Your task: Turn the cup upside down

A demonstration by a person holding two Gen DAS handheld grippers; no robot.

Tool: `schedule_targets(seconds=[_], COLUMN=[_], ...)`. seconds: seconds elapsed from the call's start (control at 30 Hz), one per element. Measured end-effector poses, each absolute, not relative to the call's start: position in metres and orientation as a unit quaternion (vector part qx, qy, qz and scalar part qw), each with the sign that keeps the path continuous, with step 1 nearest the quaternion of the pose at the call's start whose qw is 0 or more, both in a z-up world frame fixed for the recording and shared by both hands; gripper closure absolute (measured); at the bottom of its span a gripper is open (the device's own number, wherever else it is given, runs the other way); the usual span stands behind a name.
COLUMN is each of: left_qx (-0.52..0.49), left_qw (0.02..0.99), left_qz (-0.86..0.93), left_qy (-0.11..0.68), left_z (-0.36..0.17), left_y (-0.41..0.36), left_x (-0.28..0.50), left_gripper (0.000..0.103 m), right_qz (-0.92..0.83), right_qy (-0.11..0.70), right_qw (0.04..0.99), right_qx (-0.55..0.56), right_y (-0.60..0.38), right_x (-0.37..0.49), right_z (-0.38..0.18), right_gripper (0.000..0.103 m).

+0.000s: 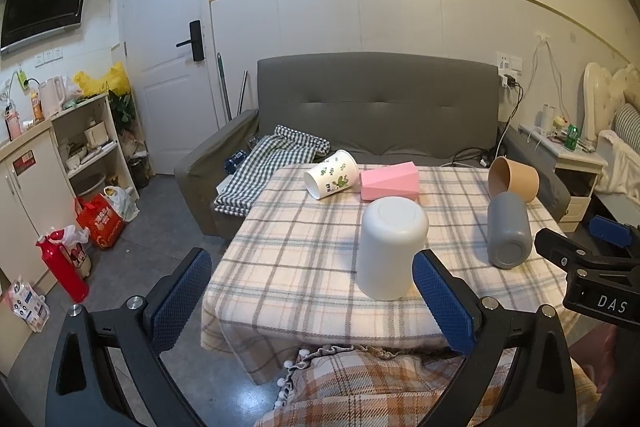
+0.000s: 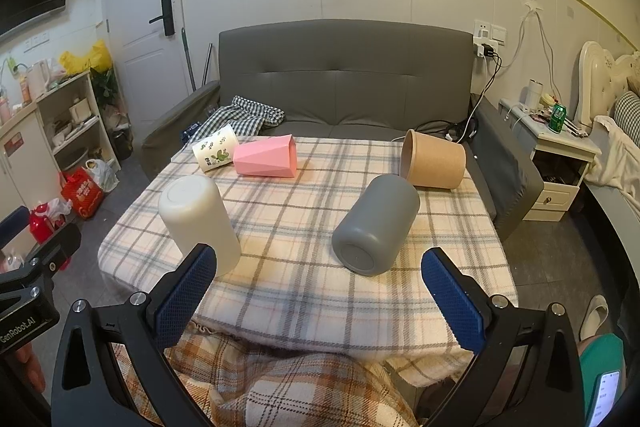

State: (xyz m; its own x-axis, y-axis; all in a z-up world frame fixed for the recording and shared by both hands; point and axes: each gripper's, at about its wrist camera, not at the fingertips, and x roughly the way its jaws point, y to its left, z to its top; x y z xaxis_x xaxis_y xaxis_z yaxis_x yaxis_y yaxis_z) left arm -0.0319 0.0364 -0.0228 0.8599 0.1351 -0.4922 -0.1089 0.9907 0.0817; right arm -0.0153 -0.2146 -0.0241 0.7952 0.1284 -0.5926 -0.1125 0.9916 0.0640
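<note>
So from the left wrist cam: the left gripper [image 1: 312,301] has its blue-padded jaws spread wide, hanging just off the near edge of the small table with the plaid cloth [image 1: 292,267]. Nothing's between the pads. Right past them sits a tall white plastic cup [image 1: 390,247], mouth down, flat base up. To its right a grey plastic cup [image 1: 509,231] lies on its side, base toward the camera, and behind it a brown paper cup [image 1: 514,179] is tipped over too. At the far edge, a white paper cup with green leaf print [image 1: 331,174] lies on its side, touching a pink faceted cup [image 1: 390,181]. The right gripper [image 1: 588,255] pokes in from the right edge; can't tell how its jaws stand. Grey sofa [image 1: 376,99] behind.
</note>
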Motion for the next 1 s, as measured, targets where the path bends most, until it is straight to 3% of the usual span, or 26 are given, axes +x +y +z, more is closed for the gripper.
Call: schedule_targets(seconds=[1.0], left_qx=[0.026], left_qw=[0.964], left_qz=[0.065], left_qy=[0.258], left_z=[-0.0289], left_y=[0.0365], left_x=[-0.0347], left_gripper=[0.000], right_qz=[0.061], right_qy=[0.316], right_qw=[0.947], right_qx=[0.019], right_y=[-0.2146], right_x=[-0.0170], right_z=[-0.0267], right_gripper=[0.000])
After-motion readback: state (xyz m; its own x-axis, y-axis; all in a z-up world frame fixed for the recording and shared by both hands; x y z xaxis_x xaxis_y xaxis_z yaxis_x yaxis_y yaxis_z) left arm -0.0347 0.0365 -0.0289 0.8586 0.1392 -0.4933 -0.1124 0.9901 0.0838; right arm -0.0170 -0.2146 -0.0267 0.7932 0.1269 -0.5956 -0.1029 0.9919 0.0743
